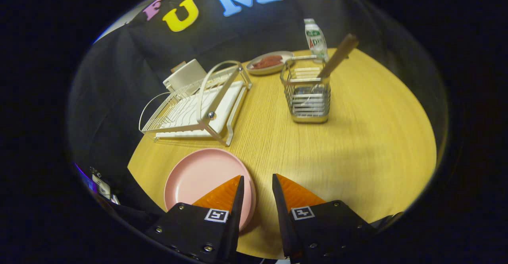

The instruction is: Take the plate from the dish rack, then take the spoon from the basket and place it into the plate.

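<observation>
On the round wooden bench (357, 137), a white dish rack (198, 105) is seen beyond a pink plate (202, 176) laid flat. Further off, a wire basket (307, 93) is stood with the wooden-handled spoon (337, 57) leaning inside. Nothing is gripped by the tongs (256, 182), held slightly parted over the plate's edge.

I'm working in a staged recording booth dressed as a kitchen: a round wooden table (357, 137) (black cloth wall behind) holds a white wire dish rack (194, 105) and a metal utensil basket (307, 97).
</observation>
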A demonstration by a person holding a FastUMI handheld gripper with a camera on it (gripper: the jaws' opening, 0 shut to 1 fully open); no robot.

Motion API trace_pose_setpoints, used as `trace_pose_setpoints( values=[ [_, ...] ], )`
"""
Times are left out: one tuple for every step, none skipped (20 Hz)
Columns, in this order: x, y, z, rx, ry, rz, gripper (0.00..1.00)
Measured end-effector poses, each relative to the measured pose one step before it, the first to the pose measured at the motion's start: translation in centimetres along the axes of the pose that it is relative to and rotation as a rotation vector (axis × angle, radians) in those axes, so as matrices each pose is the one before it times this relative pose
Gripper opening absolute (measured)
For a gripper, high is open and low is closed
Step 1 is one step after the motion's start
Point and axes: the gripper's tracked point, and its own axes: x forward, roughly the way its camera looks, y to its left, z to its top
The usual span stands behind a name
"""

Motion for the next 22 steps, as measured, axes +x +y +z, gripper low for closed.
trace_pose_setpoints(
  values=[
    [-0.915, -0.821, 1.48, -0.04451, -0.07178, -0.04079, 0.43],
    [-0.818, -0.975, 1.211, -0.03589, -0.05872, -0.04255, 0.43],
    [-0.5, -1.002, 0.779, -0.02391, -0.03215, -0.03587, 0.43],
    [-0.553, -0.748, 0.74, -0.00988, -0.03149, -0.03132, 0.43],
    [-0.238, -0.9, 0.992, 0.00065, -0.04211, -0.02973, 0.43],
    [-0.095, -0.938, 1.148, 0.00031, -0.04639, -0.03434, 0.43],
    [-0.054, -1.007, 1.15, 0.00202, -0.04301, -0.02373, 0.43],
    [0.292, -0.608, 0.668, 0.01069, -0.02866, -0.02118, 0.43],
    [0.185, -0.768, 0.523, 0.01552, -0.02228, -0.01921, 0.43],
    [0.473, -0.795, 0.382, 0.01982, -0.02147, -0.01771, 0.43],
    [0.694, -0.5, 0.416, 0.02148, -0.01341, -0.00888, 0.43],
    [0.767, -0.366, 0.147, 0.01678, -0.00995, -0.00607, 0.43],
    [0.839, -0.162, 0.244, 0.01182, -0.00898, -0.00134, 0.43],
    [0.873, -0.136, 0.168, 0.01011, -0.00836, 0.00001, 0.43],
    [0.82, 0.084, 0.336, 0.01417, -0.00816, 0.00488, 0.43],
    [0.689, 0.076, 0.296, 0.01051, -0.00961, 0.00356, 0.43],
    [1.151, 0.209, 0.26, 0.00123, -0.00729, -0.00218, 0.43],
    [0.712, -0.011, -0.047, -0.0023, -0.00235, 0.00207, 0.43],
    [0.62, 0.086, -0.166, 0.00295, 0.00479, 0.0015, 0.43],
    [0.598, 0.086, -0.283, 0.00895, 0.00904, 0.00128, 0.43],
    [0.835, -0.085, -0.296, 0.00814, 0.00793, -0.00841, 0.43],
    [0.312, -0.066, -0.027, 0.01399, 0.00167, 0.00637, 0.43]
  ],
)
